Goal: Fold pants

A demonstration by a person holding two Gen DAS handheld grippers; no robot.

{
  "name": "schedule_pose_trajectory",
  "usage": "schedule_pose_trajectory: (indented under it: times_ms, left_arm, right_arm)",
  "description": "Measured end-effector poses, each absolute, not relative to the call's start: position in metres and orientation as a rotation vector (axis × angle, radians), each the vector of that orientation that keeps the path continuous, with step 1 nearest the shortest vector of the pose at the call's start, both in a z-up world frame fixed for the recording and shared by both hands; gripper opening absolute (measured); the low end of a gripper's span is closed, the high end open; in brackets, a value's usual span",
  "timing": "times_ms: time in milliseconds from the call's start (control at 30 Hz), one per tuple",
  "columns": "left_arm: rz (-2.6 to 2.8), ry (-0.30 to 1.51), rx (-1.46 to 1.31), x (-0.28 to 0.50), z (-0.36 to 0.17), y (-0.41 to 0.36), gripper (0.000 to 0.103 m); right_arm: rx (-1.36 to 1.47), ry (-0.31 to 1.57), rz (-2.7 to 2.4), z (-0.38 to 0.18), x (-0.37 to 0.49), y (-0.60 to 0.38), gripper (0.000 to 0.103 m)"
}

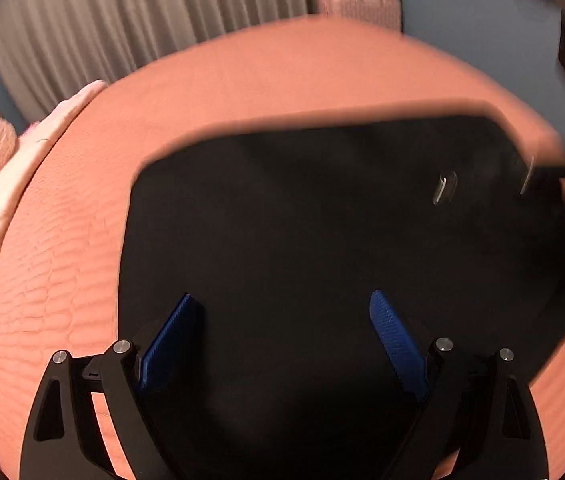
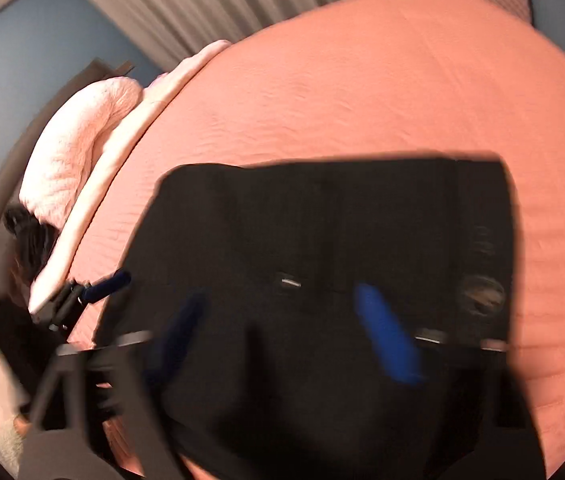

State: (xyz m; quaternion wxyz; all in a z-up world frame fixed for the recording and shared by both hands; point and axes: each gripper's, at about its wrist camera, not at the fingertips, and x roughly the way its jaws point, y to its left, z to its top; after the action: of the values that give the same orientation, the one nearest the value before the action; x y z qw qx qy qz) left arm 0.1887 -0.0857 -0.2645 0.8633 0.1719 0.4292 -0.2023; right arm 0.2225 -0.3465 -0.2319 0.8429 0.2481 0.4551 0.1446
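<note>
1. Black pants (image 1: 322, 240) spread flat on a bed (image 1: 282, 76) with a salmon-pink quilted cover, folded into a broad dark block with a straight far edge.
2. Left hand-held gripper (image 1: 284, 340) poised over the near part of the pants, blue pads (image 1: 170, 344) spread wide apart, nothing between them; only black cloth visible in the gap.
3. Two small metal clasps (image 1: 444, 188) lying on the cloth toward the right end of the pants, near the bed's edge.
4. Right hand-held gripper (image 2: 286, 336) over the same pants (image 2: 342, 240), heavily blurred; blue fingers (image 2: 386, 340) apart, nothing pinched between them as far as the blur allows.
5. In the right wrist view, a round patch or button (image 2: 482, 294) near the right edge of the cloth, and a small metal glint (image 2: 290, 283) just beyond the fingers.
6. Left hand-held gripper (image 2: 94, 292) also visible in the right wrist view, at the left edge of the pants, blue tip pointing toward the cloth; whether touching it, cannot tell.
7. Pale pink fluffy pillows (image 2: 82, 140) and a folded light blanket edge (image 2: 122, 140) along the left side of the bed (image 2: 362, 80).
8. Grey pleated curtains (image 1: 142, 12) behind the bed, blue wall beside them, and a pink suitcase (image 1: 362, 4) beyond the far edge of the mattress.
</note>
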Motion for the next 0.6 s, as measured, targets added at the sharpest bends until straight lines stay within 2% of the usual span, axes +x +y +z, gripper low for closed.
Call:
schedule_pose_trajectory:
  times_ms: [67,133,167,233,333,433,500,533,600]
  left_arm:
    - [-0.411,0.865,0.274,0.185,-0.251,-0.062,0.087]
    - [-0.405,0.850,0.195,0.187,-0.244,-0.050,0.088]
    - [-0.410,0.878,0.154,0.193,-0.250,-0.047,0.092]
    - [-0.411,0.938,0.150,0.203,-0.271,-0.050,0.094]
    - [-0.416,0.925,0.121,0.201,-0.272,-0.040,0.094]
    - [-0.296,0.889,0.178,0.192,-0.261,-0.014,0.093]
    - [-0.228,0.899,0.157,0.193,-0.256,0.015,0.093]
    - [-0.227,0.912,0.129,0.195,-0.253,0.026,0.093]
    - [-0.310,0.947,-0.001,0.206,-0.244,0.045,0.093]
  right_arm:
    - [0.596,0.926,0.231,-0.221,0.208,-0.366,0.048]
    - [0.500,0.938,0.257,-0.216,0.206,-0.352,0.047]
    - [0.431,0.957,0.293,-0.219,0.209,-0.335,0.047]
    - [0.332,0.967,0.308,-0.232,0.213,-0.323,0.046]
    - [0.356,0.953,0.309,-0.230,0.204,-0.340,0.035]
    - [0.369,0.981,0.216,-0.222,0.182,-0.370,0.038]
    - [0.345,1.006,0.108,-0.212,0.166,-0.386,0.069]
    - [0.345,1.000,0.067,-0.208,0.159,-0.392,0.093]
    - [0.389,0.977,0.124,-0.206,0.156,-0.399,0.093]
